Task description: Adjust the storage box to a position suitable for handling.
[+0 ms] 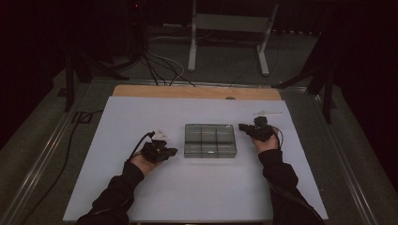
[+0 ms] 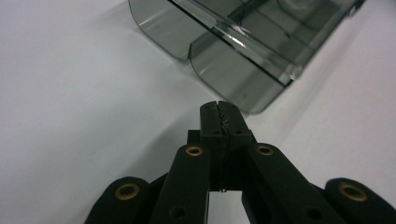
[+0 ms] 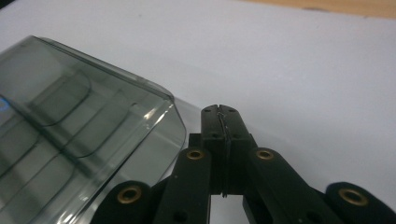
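Both grippers are clenched tight with nothing between the jaws. The left gripper (image 2: 219, 106) sits just short of the smoky clear plastic box (image 2: 243, 51) — the box is right ahead of its tips, near but apart. The right gripper (image 3: 219, 109) is at the box's other side, the box corner just beside its jaws. Everything's on a white sheet (image 1: 141, 197) on the table.

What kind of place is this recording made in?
Probably a dim lab or recording studio: a white sheet-covered work table, black cables on the floor, a grey metal stand behind, and a smoky clear plastic compartment box set centrally.
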Tool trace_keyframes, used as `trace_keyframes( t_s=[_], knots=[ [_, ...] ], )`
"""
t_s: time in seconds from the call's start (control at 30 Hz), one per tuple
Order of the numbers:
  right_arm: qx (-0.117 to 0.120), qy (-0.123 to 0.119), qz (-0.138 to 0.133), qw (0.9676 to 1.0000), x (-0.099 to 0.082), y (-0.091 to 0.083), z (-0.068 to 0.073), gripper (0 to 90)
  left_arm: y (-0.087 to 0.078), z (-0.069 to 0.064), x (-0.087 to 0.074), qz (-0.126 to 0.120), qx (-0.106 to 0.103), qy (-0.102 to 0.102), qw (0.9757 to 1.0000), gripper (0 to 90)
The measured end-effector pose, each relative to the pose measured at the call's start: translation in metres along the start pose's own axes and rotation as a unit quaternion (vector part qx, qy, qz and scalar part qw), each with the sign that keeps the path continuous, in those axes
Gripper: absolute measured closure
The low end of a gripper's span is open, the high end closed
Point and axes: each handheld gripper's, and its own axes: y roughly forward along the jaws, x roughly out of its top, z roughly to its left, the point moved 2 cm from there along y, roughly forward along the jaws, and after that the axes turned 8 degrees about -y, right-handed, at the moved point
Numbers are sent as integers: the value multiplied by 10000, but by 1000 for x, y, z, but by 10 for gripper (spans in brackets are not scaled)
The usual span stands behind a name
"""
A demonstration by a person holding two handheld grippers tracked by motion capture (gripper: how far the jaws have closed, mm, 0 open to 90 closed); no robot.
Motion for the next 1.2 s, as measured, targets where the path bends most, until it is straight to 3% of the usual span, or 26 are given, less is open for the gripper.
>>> trace_keyframes(
  t_s=[0.5,0.87,1.0,1.07,1.2],
  knots=[
    [187,97,211,9996,5,28,0,900,14,-4,7,175,-133,162,9996,900],
    [322,127,164,9993,7,31,2,900,18,-6,9,229,-226,218,9992,900],
    [347,123,185,9991,7,29,4,900,16,-7,10,271,-159,306,9990,900],
    [457,88,207,9987,7,29,5,900,15,-6,10,256,-169,263,9992,900],
    [392,33,238,9989,10,31,5,900,14,-5,8,310,-203,234,9990,900]
  ],
)
